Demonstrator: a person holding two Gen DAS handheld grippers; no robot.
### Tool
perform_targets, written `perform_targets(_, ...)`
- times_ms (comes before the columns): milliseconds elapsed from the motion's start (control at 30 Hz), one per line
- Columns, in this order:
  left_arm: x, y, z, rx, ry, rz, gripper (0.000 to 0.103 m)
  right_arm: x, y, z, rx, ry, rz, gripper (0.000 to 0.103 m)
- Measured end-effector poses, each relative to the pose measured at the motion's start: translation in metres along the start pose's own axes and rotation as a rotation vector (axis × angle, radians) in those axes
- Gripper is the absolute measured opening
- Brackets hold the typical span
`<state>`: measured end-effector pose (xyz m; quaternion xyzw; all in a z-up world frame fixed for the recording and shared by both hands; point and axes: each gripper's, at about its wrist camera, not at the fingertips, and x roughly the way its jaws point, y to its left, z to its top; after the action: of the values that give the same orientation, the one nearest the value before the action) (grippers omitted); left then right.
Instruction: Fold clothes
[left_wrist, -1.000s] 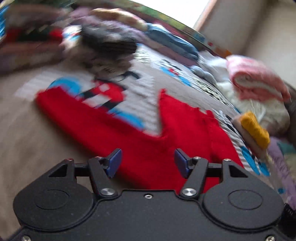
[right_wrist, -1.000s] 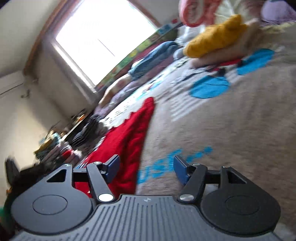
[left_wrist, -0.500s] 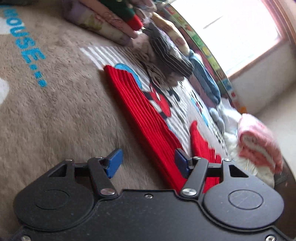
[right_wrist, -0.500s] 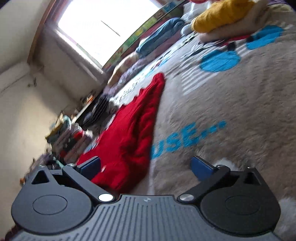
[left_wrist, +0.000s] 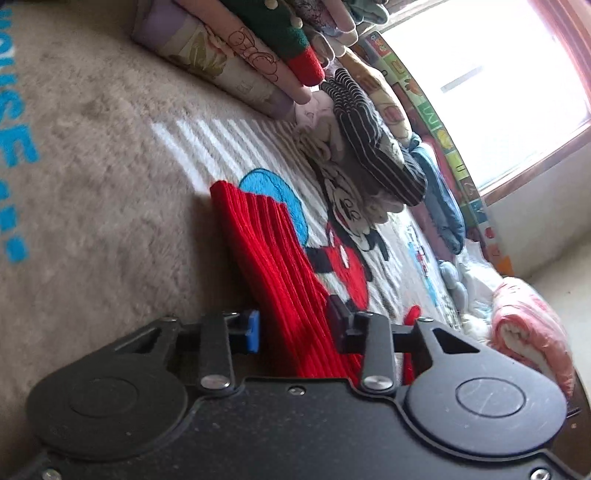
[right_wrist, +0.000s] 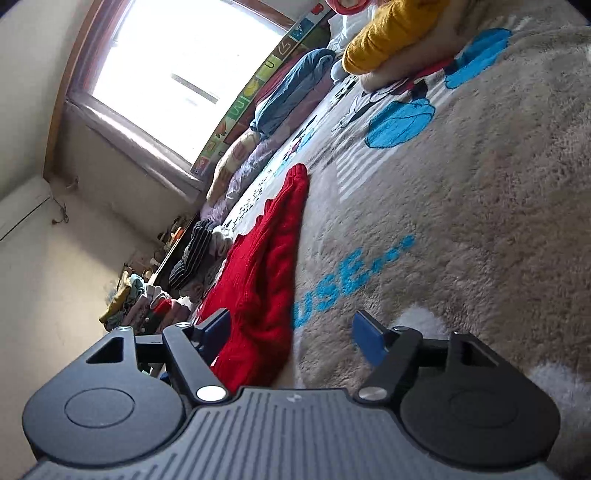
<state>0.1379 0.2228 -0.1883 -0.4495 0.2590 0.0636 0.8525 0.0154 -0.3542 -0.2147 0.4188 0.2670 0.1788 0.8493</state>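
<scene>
A red ribbed knit sweater (left_wrist: 273, 258) lies flat on a beige plush cartoon-print blanket (left_wrist: 92, 184). In the left wrist view my left gripper (left_wrist: 295, 325) sits low at the sweater's near edge. Its jaws are narrowed, and the red fabric fills the gap between both pads. In the right wrist view the same sweater (right_wrist: 266, 273) stretches away toward the window. My right gripper (right_wrist: 291, 332) is wide open at the sweater's near end. That end lies inside the gap against the left finger (right_wrist: 216, 326), and the right finger (right_wrist: 369, 339) hovers over bare blanket (right_wrist: 480, 221).
A stack of folded clothes (left_wrist: 240, 55) and a dark striped garment (left_wrist: 369, 136) lie beyond the sweater. A blue garment (left_wrist: 443, 195) and a rolled pink towel (left_wrist: 528, 325) are to the right. A yellow garment (right_wrist: 388, 37) sits at the blanket's far end, below a bright window (right_wrist: 184, 66).
My left gripper has dropped onto the sweater's edge and its jaws have narrowed around the fabric. The right gripper opened wider and came closer to the sweater's near end.
</scene>
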Motion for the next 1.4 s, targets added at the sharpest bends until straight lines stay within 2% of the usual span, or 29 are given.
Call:
perform_targets(33, 0.001, -0.005, 0.001, 0.023, 0.001, 0.008, 0.008, 0.001, 0.001, 0.000, -0.007, -0.003, 0.000, 0.072)
perform_targets(167, -0.008, -0.037, -0.002, 0.156, -0.035, -0.003, 0.007, 0.000, 0.003, 0.004, -0.029, -0.040, 0.024, 0.072)
perform_targets(300, -0.023, -0.079, -0.012, 0.310, -0.072, -0.031, 0.007, -0.005, 0.005, 0.011, -0.046, -0.090, 0.067, 0.066)
perform_targets(433, -0.033, -0.119, -0.026, 0.438, -0.102, -0.053, 0.007, -0.005, 0.007, 0.016, -0.046, -0.106, 0.099, 0.064)
perform_targets(667, -0.037, -0.178, -0.057, 0.579, -0.113, -0.103, 0.007, -0.004, 0.008, 0.022, -0.047, -0.119, 0.120, 0.064)
perform_targets(1100, -0.043, -0.258, -0.150, 0.881, -0.103, -0.184, 0.007, -0.002, 0.000, 0.032, 0.015, -0.145, 0.154, 0.064)
perform_targets(1400, -0.031, -0.290, -0.224, 1.079, -0.052, -0.228, 0.007, -0.003, -0.010, 0.038, 0.099, -0.172, 0.200, 0.064)
